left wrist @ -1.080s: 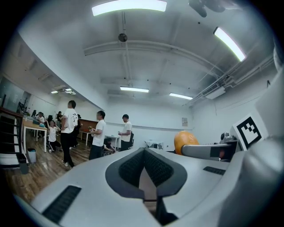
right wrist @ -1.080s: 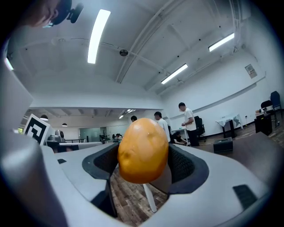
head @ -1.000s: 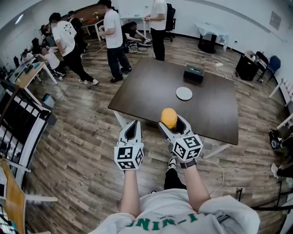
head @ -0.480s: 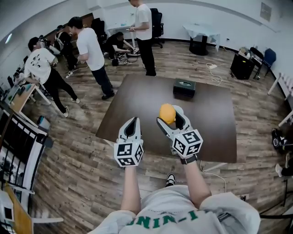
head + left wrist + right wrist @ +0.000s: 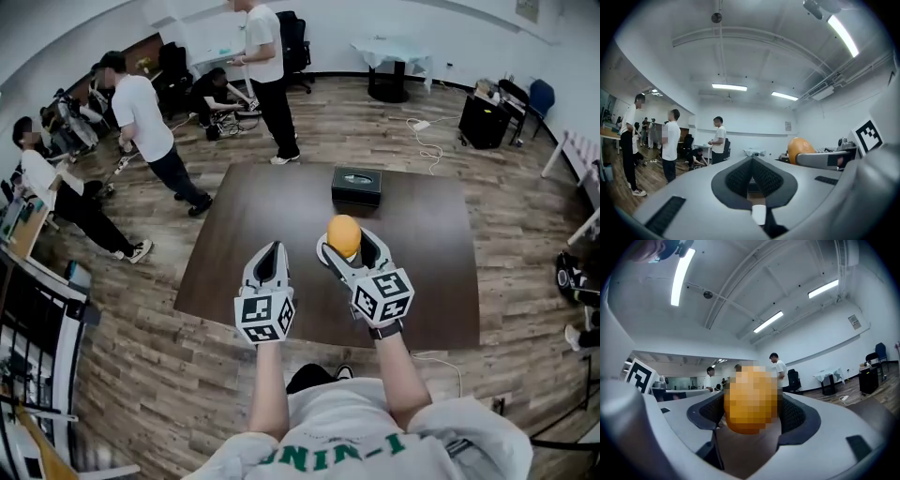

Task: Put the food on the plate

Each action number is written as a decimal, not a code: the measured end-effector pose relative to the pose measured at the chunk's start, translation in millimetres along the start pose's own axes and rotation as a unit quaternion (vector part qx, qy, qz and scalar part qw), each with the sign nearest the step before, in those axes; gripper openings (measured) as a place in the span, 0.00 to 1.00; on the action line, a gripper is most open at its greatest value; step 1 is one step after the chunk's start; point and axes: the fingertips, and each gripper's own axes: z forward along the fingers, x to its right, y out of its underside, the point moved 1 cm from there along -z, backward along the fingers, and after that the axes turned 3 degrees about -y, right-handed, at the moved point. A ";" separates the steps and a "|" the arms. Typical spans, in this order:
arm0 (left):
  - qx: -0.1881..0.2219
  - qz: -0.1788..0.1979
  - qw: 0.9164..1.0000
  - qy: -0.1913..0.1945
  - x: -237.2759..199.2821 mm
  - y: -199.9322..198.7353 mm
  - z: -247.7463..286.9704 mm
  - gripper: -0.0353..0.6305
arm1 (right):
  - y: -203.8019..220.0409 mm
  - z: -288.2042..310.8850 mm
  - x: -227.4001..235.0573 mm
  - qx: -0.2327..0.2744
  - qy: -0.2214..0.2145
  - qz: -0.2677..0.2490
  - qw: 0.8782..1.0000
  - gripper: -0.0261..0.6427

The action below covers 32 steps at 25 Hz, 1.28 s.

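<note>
A: Head view?
B: Overhead, facing steeply down, high above the dark brown rectangular table (image 5: pixel 422 272).
A: Gripper views?
B: Level, close along own jaws; all three share the round orange food (image 5: pixel 344 234).

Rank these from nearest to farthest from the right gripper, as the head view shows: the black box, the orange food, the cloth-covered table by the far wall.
1. orange food: held between the jaws of the right gripper.
2. black box: on the dark table, just beyond the gripper.
3. cloth-covered table: by the far wall, past the dark table.
</note>
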 end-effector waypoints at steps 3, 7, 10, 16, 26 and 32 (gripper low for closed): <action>-0.007 0.006 1.000 0.007 0.4 3.4 19.1 0.07 | 8.0 7.4 19.3 -0.011 0.013 0.007 1.000 0.56; -0.016 0.003 1.000 0.021 -1.4 13.3 50.0 0.07 | 20.3 21.4 43.5 -0.029 0.035 0.006 0.999 0.56; -0.023 0.002 0.999 0.034 -3.2 20.6 76.2 0.07 | 26.3 35.2 63.9 -0.036 0.052 0.006 0.998 0.56; -0.032 0.008 0.997 0.063 -8.7 19.7 128.7 0.07 | 24.9 67.2 98.5 -0.040 0.083 0.019 0.996 0.56; -0.052 0.006 0.993 0.106 -12.0 36.2 213.3 0.07 | 45.7 122.0 148.1 -0.081 0.118 0.014 0.990 0.56; -0.076 -0.002 0.990 0.116 -15.7 57.9 247.8 0.07 | 76.1 146.2 172.8 -0.110 0.125 0.049 0.985 0.56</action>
